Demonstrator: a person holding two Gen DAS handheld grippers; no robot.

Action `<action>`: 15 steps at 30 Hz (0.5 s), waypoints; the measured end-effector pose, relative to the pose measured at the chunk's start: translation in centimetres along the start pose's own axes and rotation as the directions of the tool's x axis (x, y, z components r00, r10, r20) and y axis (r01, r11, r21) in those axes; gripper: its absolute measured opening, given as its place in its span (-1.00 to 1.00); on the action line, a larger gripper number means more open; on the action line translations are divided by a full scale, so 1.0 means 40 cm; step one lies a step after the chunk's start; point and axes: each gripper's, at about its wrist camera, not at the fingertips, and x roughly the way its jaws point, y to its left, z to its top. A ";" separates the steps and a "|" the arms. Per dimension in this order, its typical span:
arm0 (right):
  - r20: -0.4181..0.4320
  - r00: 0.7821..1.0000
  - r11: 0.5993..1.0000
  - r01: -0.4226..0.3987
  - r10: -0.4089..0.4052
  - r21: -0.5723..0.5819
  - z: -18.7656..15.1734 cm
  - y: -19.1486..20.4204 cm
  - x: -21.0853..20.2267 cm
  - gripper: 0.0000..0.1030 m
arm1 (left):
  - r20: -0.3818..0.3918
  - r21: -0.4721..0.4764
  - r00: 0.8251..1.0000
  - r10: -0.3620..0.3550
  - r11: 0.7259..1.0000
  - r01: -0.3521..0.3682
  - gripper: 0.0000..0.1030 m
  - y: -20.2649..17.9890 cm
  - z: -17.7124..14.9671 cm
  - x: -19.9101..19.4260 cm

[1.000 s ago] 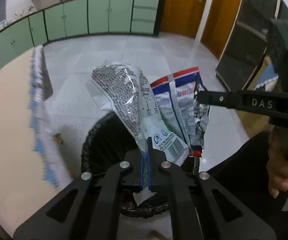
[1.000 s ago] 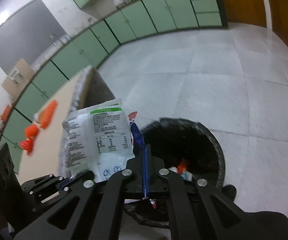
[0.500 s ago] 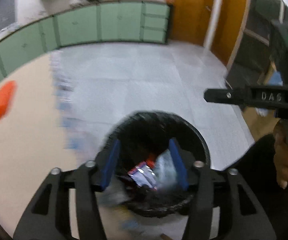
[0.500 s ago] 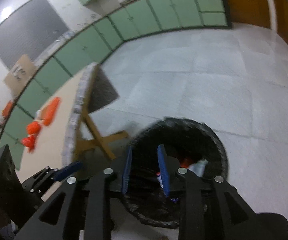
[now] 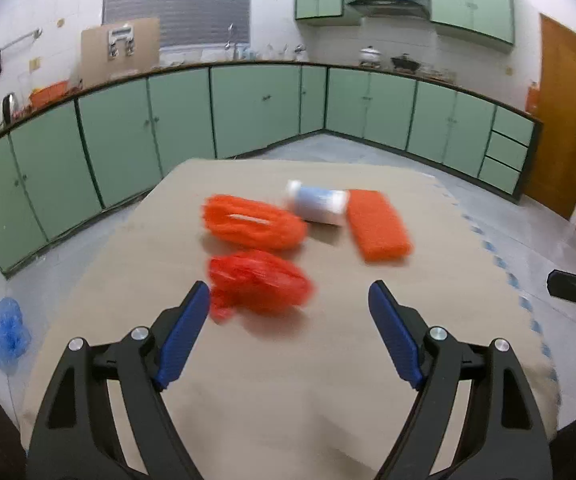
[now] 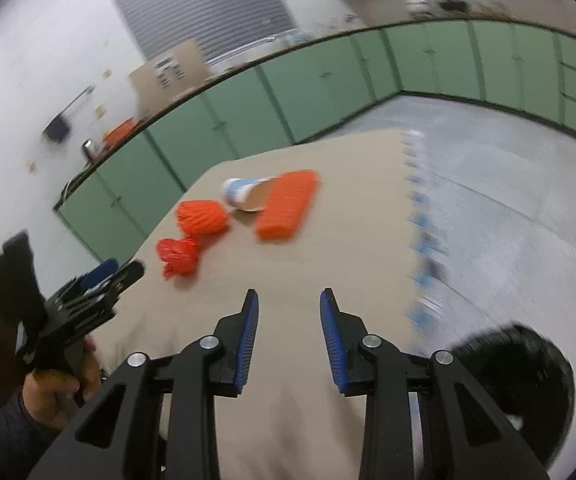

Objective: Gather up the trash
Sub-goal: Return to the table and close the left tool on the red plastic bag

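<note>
Left gripper (image 5: 288, 304), jaws just opened wide and empty, nearest red bag (image 5: 258, 288), dead ahead; right gripper (image 6: 288, 312) half-open, empty, farther.

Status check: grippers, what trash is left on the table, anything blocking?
Left gripper and right gripper open, empty, jaws just opened. Four items left on table, red bag nearest. Nothing blocking.

A: On the beige table (image 5: 328, 380), the crumpled red plastic bag (image 5: 258, 286) lies nearest, the orange net bundle (image 5: 253, 226) just behind it.

B: Right of that, the white-and-blue paper cup (image 5: 318, 205) lies tipped over beside the flat orange pack (image 5: 378, 230). The black-lined round bin (image 6: 528, 384) sits on the floor off the table's right side.
</note>
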 end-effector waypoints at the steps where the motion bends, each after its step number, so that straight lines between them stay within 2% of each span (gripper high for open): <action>1: -0.003 1.000 1.000 -0.006 0.006 -0.009 0.009 0.018 0.025 -0.37 | -0.010 -0.006 1.000 0.007 1.000 -0.007 0.53 0.022 0.010 0.025; 3: -0.014 1.000 1.000 -0.016 0.016 -0.025 0.029 0.050 0.077 -0.37 | -0.025 -0.005 1.000 0.004 1.000 -0.004 0.53 0.035 0.026 0.063; 9: -0.037 0.999 0.998 -0.024 0.022 -0.060 0.063 0.101 0.176 -0.37 | -0.150 -0.028 0.988 -0.044 0.999 0.041 0.50 0.069 0.034 0.185; 10: -0.039 0.999 0.997 -0.027 0.024 -0.071 0.071 0.113 0.194 -0.37 | -0.163 -0.027 0.985 -0.054 0.998 0.050 0.17 0.065 0.029 0.197; 11: -0.042 0.999 0.996 -0.031 0.027 -0.079 0.079 0.125 0.210 -0.37 | -0.186 -0.038 0.979 -0.079 0.997 0.073 -0.43 0.071 0.026 0.215; 12: -0.044 0.999 0.996 -0.035 0.032 -0.084 0.085 0.135 0.223 -0.37 | -0.194 -0.052 0.977 -0.091 0.995 0.082 -0.71 0.079 0.020 0.226; 13: -0.044 0.998 0.995 -0.041 0.037 -0.092 0.096 0.151 0.243 -0.37 | -0.192 -0.059 0.976 -0.099 0.994 0.089 -0.93 0.090 0.018 0.227; 15: -0.040 0.998 0.993 -0.055 0.051 -0.105 0.113 0.180 0.277 -0.36 | -0.157 -0.059 0.982 -0.108 0.993 0.100 -1.00 0.107 0.020 0.219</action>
